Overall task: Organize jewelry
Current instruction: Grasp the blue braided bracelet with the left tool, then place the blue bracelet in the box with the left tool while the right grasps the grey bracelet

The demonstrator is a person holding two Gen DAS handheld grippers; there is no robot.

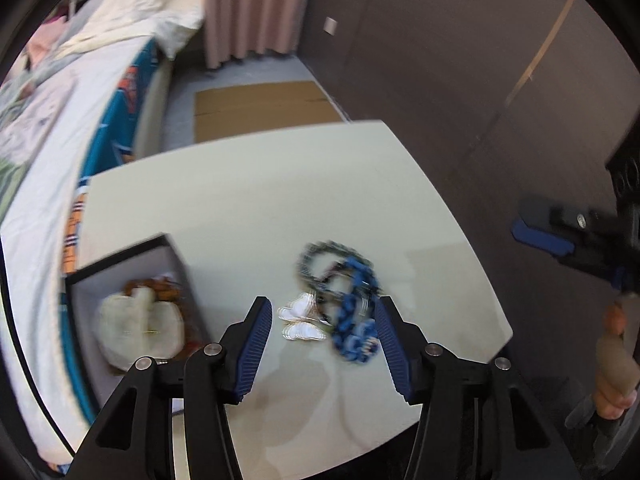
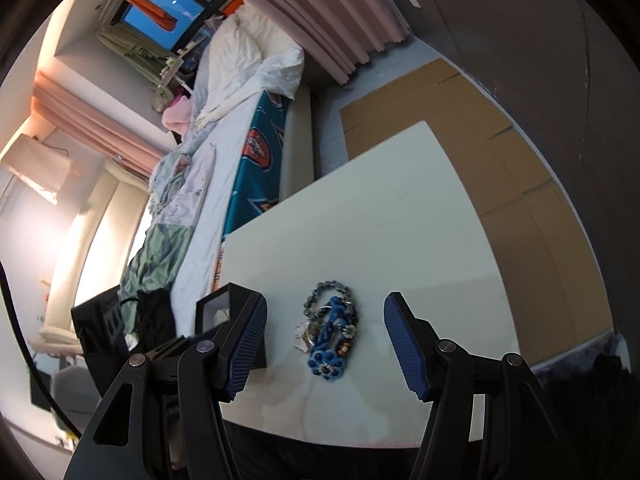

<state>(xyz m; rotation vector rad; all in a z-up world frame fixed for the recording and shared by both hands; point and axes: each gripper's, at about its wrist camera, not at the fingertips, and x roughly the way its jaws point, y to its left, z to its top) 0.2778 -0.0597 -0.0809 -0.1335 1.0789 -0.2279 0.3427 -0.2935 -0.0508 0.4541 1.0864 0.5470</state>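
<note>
A pile of jewelry lies on the white table [image 1: 260,200]: a blue beaded flower piece [image 1: 354,320], a dark bead bracelet [image 1: 320,256] and a white butterfly piece [image 1: 302,320]. My left gripper [image 1: 324,336] is open just above the butterfly and blue piece, empty. A black box [image 1: 120,264] on the left holds a cream pouch [image 1: 140,328] and amber items. In the right wrist view the same pile [image 2: 328,332] lies ahead of my open, empty right gripper [image 2: 324,340], with the box [image 2: 218,310] behind its left finger. The right gripper also shows in the left wrist view [image 1: 540,228].
A bed [image 2: 224,128] with white bedding runs along the table's left side. Flat cardboard [image 2: 500,160] lies on the floor beyond and right of the table. A dark wall [image 1: 480,60] stands to the right. Pink curtains [image 1: 248,8] hang at the back.
</note>
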